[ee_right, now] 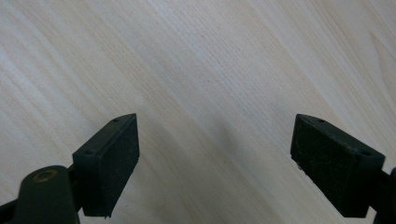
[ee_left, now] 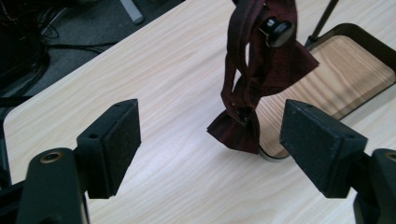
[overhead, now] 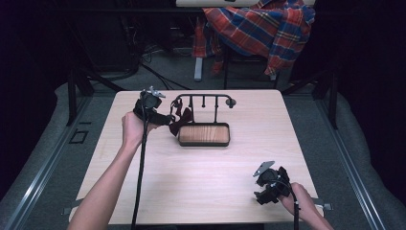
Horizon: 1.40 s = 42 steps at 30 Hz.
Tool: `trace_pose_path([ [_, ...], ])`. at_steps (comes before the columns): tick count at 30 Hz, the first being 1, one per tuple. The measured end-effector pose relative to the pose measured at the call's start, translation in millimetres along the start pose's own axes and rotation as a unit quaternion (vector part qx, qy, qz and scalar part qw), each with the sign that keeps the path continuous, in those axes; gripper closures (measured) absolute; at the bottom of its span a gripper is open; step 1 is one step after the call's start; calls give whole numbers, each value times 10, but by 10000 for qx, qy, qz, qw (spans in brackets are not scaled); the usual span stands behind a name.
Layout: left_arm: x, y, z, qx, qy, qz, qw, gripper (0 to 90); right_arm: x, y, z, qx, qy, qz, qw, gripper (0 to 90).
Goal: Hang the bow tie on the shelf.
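1. Light wood-grain table [overhead: 201, 187], squarish with rounded corners, sitting on grey floor.
2. On it there's a black wire rack with a wooden tray base [overhead: 204, 134], a bit left of the middle and closer to the far edge than the near one.
3. A dark red bow tie [overhead: 182, 120] hangs off the rack's left end, its lower tip right down at the tabletop by the tray's left corner.

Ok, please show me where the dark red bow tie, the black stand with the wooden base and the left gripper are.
dark red bow tie [ee_left: 275, 70]: left gripper view, on the upper cloth wing.
black stand [overhead: 204, 135]: high view, on its wooden base.
left gripper [ee_left: 210, 133]: left gripper view, midway between its open fingertips.
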<state>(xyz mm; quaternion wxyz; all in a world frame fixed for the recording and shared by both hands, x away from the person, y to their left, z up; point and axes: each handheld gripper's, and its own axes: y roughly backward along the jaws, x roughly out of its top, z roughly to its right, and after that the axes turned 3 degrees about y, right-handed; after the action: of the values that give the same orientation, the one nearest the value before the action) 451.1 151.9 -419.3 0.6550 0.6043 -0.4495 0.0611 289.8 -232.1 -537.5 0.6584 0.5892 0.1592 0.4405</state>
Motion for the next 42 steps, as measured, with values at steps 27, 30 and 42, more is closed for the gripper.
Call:
trace_pose_path([
  [27, -589, 464, 320, -455, -442, -403, 9972, 27, 6, -12, -10, 24, 13, -5, 10000, 152],
  [30, -667, 475, 356, -505, -528, -508, 9960, 16, 7, -16, -12, 21, 19, -12, 10000, 152],
  [42, -951, 465, 442, -639, -559, -656, 9942, 3, 8, -21, -13, 56, 15, -9, 10000, 152],
])
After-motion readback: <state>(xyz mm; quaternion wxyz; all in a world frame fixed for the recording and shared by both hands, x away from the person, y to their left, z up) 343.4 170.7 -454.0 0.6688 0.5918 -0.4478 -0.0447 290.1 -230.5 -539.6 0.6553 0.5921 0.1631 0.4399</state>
